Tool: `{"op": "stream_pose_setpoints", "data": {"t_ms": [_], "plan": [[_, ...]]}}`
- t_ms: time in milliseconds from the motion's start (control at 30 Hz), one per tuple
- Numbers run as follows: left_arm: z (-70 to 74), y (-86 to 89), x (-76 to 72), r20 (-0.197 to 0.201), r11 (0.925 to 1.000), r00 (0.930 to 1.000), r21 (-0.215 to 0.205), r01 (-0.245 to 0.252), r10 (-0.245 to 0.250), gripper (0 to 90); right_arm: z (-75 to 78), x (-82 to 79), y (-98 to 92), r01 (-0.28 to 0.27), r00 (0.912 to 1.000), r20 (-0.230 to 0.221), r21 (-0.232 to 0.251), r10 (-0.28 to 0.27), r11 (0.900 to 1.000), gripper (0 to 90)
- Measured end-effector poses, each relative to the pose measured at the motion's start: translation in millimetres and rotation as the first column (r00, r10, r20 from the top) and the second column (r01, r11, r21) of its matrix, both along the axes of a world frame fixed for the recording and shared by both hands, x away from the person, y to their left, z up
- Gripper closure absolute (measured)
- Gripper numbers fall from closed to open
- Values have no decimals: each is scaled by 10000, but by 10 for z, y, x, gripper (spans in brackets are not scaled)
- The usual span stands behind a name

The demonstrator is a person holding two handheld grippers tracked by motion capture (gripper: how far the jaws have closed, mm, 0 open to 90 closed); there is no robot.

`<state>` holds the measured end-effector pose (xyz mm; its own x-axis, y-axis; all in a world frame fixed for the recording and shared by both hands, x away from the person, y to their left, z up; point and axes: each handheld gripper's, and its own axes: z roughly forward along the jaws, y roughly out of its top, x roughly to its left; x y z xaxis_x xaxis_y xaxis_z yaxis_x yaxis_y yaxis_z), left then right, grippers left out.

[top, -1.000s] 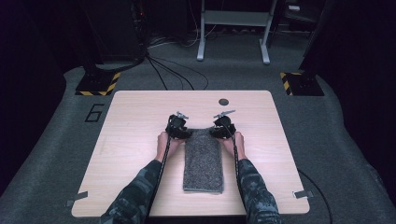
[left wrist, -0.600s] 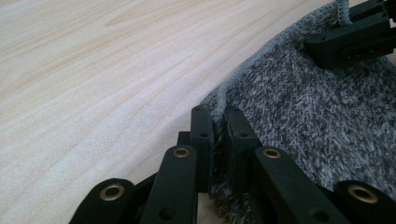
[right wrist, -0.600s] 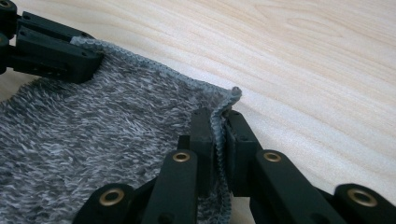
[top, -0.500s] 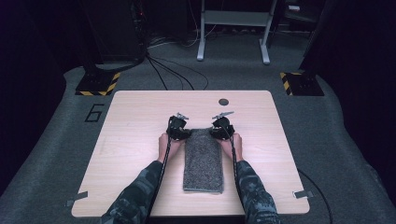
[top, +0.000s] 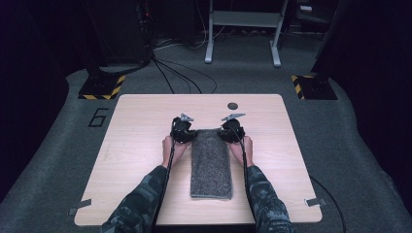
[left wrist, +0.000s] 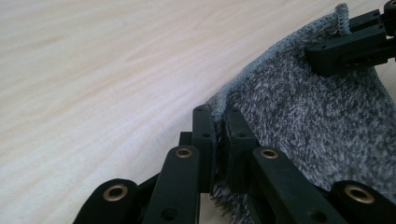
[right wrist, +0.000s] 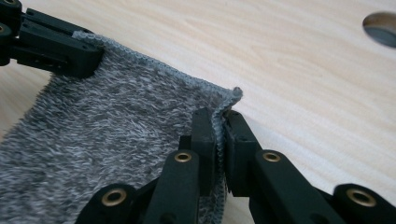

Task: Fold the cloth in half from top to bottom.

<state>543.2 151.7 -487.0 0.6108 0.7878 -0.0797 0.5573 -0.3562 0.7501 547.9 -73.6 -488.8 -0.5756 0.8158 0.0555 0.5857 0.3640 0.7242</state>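
Having closed, both grippers' jaws now pinch the towel (top: 211,162) corners.

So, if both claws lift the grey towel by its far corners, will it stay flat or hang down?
Probably hang: the grey towel already buckles where the left claw and right claw pinch it. Its fluffy pile likely resists slipping. It seems light.

table (top: 136,160): light wood | on it: folded grey towel (top: 210,165), lengthwise, centre

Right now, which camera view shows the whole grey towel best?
The high view: the grey towel lies full length on the table. The gripper views show just its far corners, pinched by the left gripper and right gripper.
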Motion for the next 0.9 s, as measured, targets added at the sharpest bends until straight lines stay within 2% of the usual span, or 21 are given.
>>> {"op": "stream_pose_setpoints", "data": {"t_ms": [100,167,333,367,500,600,667,700,767,900], "plan": [[94,7,-18,351,10000,9994,-26,4,-3,849,86,-18,-13,-70,9997,226,46,69,10000,841],[156,10,-38,572,9999,9984,114,37,-44,849,134,-16,-16,-168,9991,379,54,166,9998,842],[254,33,-41,798,9999,9968,-153,-9,21,850,273,-27,-28,-146,9990,428,296,134,9995,840],[304,36,-42,889,9997,9960,-251,-39,61,851,301,-23,-46,-270,9977,636,314,250,9991,840],[421,36,-64,1230,9999,9924,-101,12,1,853,443,-41,-60,-321,9964,802,473,282,9984,840],[505,46,-79,1414,9997,9900,-246,16,19,852,532,-60,-65,-363,9943,1023,506,310,9981,840],[578,67,-87,1458,9998,9893,-202,66,-36,853,595,-76,-65,-416,9929,1138,560,350,9976,839],[610,68,-91,1590,9994,9873,-343,2,52,853,618,-86,-62,-422,9928,1141,592,352,9974,839],[658,69,-104,1695,9998,9855,-171,27,3,853,677,-103,-64,-540,9898,1350,610,454,9967,839],[740,92,-129,1830,9998,9831,-203,59,-21,853,767,-132,-58,-598,9865,1565,705,482,9957,838]]}}
